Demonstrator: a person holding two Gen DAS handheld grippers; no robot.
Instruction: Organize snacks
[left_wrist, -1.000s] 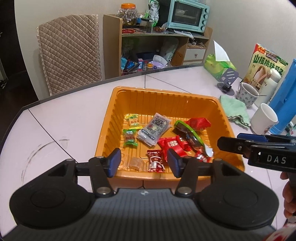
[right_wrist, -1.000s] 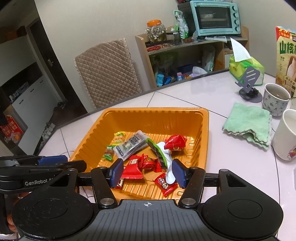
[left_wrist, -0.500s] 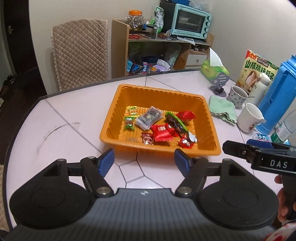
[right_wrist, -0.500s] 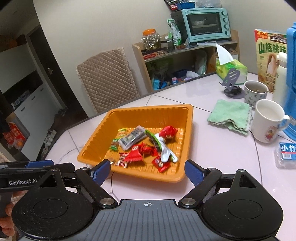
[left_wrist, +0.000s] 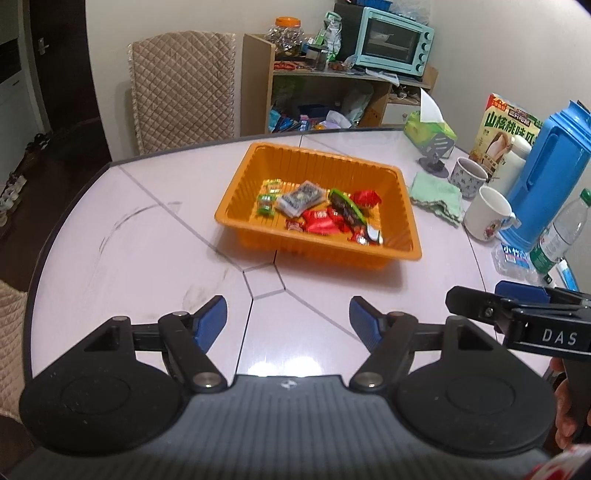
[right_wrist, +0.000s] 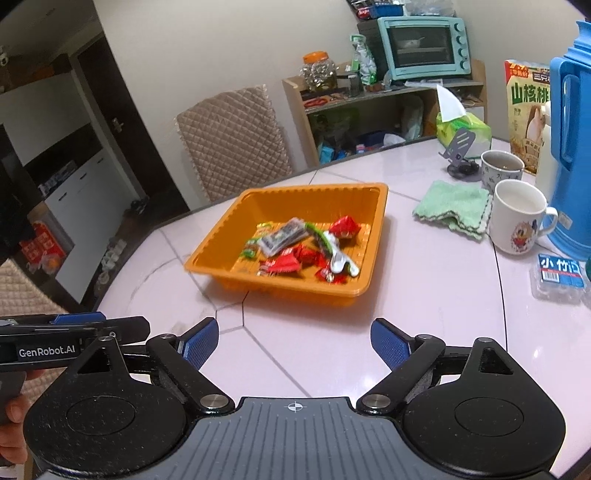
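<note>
Nearest, the left gripper (left_wrist: 288, 319) and the right gripper (right_wrist: 293, 343) both hang over bare table (left_wrist: 147, 236) with their blue pads spread wide and nothing between them. Ahead of the left one, toward one o'clock, sits the orange tray (left_wrist: 317, 247), well clear of both. It looks like thin ribbed plastic: probably light, a little flexible and slick, so its rolled rim or a short wall seems the safest place to pinch. Inside lie the snacks (left_wrist: 317, 212), a loose heap of small crinkly packets in red, green and silver. They would likely weigh almost nothing, crush easily and slide off smooth pads; a crimped end or the packet's middle should hold best.
</note>
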